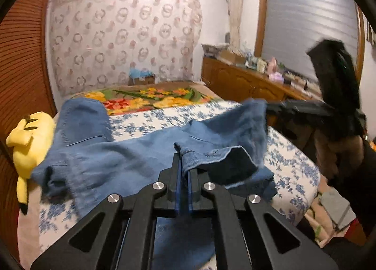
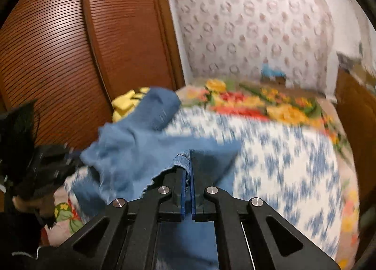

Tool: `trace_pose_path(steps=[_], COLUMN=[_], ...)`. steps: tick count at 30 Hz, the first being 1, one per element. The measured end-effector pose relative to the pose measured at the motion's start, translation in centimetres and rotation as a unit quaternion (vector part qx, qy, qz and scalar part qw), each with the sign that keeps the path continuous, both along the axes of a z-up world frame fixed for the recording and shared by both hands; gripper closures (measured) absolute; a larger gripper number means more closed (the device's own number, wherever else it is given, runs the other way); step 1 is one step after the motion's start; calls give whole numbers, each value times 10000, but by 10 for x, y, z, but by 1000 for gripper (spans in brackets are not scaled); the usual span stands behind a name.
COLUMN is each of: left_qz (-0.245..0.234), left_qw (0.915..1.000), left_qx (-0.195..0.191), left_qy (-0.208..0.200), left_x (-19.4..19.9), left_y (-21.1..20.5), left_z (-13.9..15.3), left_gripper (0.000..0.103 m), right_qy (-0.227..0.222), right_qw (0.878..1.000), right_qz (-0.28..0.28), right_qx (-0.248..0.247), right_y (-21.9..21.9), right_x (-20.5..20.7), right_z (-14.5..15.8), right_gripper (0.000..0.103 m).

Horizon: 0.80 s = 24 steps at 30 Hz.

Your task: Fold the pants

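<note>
Pants (image 1: pixel 131 152) lie spread and rumpled across the bed (image 1: pixel 289 152), lifted at the near edge. Left hand-held gripper (image 1: pixel 184 164) and right hand-held gripper (image 2: pixel 187 166) each pinch denim. No finished fold shows, so most folding probably remains.

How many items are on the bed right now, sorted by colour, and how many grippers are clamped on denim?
Blue: 1, the jeans
Yellow: 1, the plush toy
Grippers shut on the jeans: 2, the left gripper and the right gripper
Total: 2 items on the bed, 2 grippers
</note>
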<state>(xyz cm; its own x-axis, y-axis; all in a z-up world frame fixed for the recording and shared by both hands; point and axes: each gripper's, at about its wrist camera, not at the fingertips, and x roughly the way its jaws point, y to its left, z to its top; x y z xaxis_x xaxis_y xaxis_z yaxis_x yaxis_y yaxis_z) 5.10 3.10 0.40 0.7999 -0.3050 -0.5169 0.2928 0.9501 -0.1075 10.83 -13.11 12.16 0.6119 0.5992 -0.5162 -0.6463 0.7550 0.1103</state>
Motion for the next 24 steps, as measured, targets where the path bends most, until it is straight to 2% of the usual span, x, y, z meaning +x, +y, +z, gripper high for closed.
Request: trace_pose_path(steps=[5,8,10,15,21,23,24], left_qz=[231,315,349,476,628,744,785], left_qw=[9995,9991,9988,9972,9954,9943,9940], left_qx=[-186,-230,-266,-330,-270,-268,-268], left_qy=[61,165,231,465,670,716,715], left_x=[-23,-33,-38,-44,-51,-54,-55], left_y=[27,38,42,57,76,87,90], left_z=[1,-9,-17,-32,-44,-49,-50], left_gripper=[98,98,98,98,82,65,60], right_qy=[-296,-410,-434,-344,-170,-56,-30], right_qw=[9988,9971,9956,9920,9894,9890,9888], right_qz=[387,648,832,1173,1310,1328,1327], right_qx=[13,-24,-71,-302,-599,-657,-686], right_y=[43,77,101,150,192,197,202], right_x=[14,24,24,40,76,83,84], right_z=[35,42,43,24,4,1,-2], right_gripper=[100,100,100,100,100,100,100])
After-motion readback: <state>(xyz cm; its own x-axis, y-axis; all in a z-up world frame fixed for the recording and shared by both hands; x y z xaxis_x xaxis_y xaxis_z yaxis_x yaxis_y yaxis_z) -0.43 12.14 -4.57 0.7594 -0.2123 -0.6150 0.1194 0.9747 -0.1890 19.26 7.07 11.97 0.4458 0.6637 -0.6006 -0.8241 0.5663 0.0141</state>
